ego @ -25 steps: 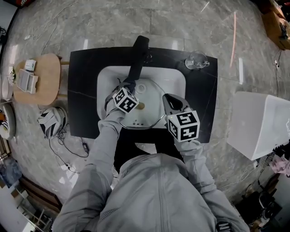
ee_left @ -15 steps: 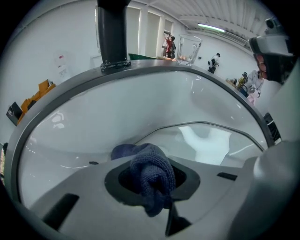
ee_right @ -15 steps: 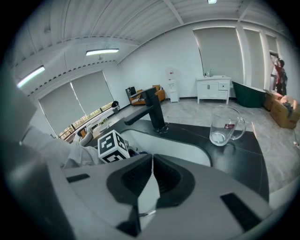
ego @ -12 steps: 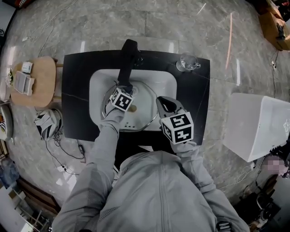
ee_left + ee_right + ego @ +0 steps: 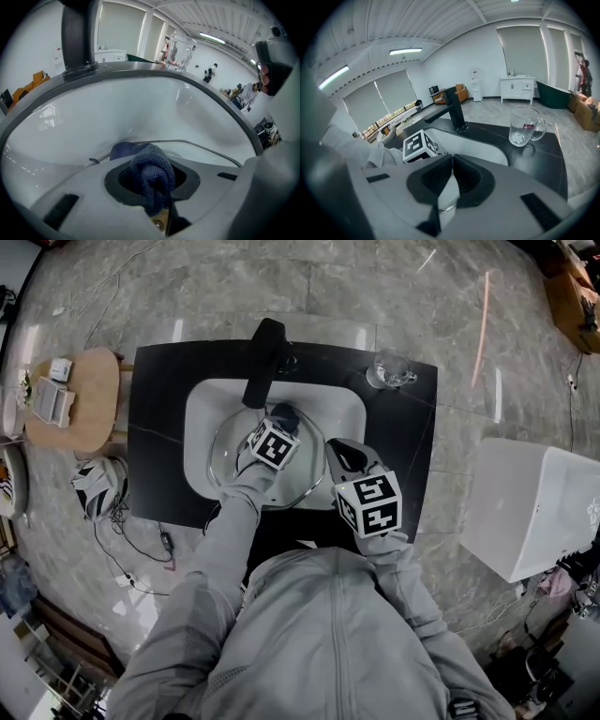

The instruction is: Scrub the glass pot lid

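Observation:
The glass pot lid [image 5: 228, 448] lies tilted in the white sink [image 5: 202, 404], its metal rim [image 5: 199, 146] curving across the left gripper view. My left gripper [image 5: 281, 424] is shut on a dark blue cloth [image 5: 150, 168] and presses it on the lid's far right part. The cloth [image 5: 288, 412] shows just below the faucet. My right gripper [image 5: 331, 452] is shut on the lid's right edge [image 5: 446, 200], over the basin's right side. The left gripper's marker cube [image 5: 419, 146] shows in the right gripper view.
A black faucet [image 5: 263, 362] stands at the sink's far rim. A glass mug [image 5: 390, 368] sits on the black counter [image 5: 412, 437] at the far right. A white box [image 5: 544, 502] stands to the right, a wooden stool [image 5: 75, 404] to the left.
My left gripper has slid the cloth to the right across the lid, from the basin's middle toward the faucet side. The right gripper has kept its hold on the lid's edge.

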`<state>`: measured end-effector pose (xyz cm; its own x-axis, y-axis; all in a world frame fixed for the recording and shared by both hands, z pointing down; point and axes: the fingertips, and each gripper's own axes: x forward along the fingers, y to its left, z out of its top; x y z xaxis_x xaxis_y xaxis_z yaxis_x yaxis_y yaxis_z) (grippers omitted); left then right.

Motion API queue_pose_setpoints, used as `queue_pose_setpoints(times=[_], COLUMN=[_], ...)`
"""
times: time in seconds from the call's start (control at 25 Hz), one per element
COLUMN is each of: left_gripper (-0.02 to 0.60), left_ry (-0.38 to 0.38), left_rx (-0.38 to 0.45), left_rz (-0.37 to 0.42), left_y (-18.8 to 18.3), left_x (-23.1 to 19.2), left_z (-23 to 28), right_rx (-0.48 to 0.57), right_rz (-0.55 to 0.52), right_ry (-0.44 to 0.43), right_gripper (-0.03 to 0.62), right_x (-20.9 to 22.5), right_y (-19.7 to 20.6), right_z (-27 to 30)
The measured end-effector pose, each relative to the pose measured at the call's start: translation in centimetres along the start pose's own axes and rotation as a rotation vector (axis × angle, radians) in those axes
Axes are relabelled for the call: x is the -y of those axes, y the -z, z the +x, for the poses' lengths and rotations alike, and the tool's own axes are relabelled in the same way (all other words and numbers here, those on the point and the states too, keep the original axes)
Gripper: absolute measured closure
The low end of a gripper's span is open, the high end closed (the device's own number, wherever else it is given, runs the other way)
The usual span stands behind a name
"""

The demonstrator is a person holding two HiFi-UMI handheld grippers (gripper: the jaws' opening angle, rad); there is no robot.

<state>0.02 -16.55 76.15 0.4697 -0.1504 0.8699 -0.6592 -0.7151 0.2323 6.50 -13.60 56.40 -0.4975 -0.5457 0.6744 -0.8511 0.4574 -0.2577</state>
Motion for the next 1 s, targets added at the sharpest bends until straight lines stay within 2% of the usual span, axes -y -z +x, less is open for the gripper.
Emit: queue_pose_setpoints(times=[0.28,0.4,0.56,0.72,0.84,1.0], left_gripper=[0.497,0.497,0.497,0.497,0.497,0.497], left_ry=[0.048,0.092,0.180,0.228,0.231,0.194], left_rx=[0.009,0.004,-0.003,-0.014,-0.040,-0.091], left_rz=[0.071,0.108,0.120,0.153,0.170,0.255], left_y=[-1.5,-2.0,-2.3,-2.0,-1.3,0.1], left_x=[3.1,5.1,7.8,9.2,9.0,8.1], left_z=[0.4,0.3,0.0,-0.3,-0.5,-0.6], right_rx=[0.006,0.007,0.004,-0.001,-0.003,-0.009], right_rz=[0.012,0.018,0.021,0.017,0.014,0.008], right_ry=[0.000,0.000,0.001,0.000,-0.002,-0.006], right_gripper=[0.562,0.562,0.562,0.562,0.562,0.562], right_x=[0.6,1.0,1.3,1.3,1.2,0.9], right_y=[0.0,0.0,0.2,0.3,0.3,0.4], right_z=[-0.2,-0.3,-0.4,-0.3,-0.2,0.2])
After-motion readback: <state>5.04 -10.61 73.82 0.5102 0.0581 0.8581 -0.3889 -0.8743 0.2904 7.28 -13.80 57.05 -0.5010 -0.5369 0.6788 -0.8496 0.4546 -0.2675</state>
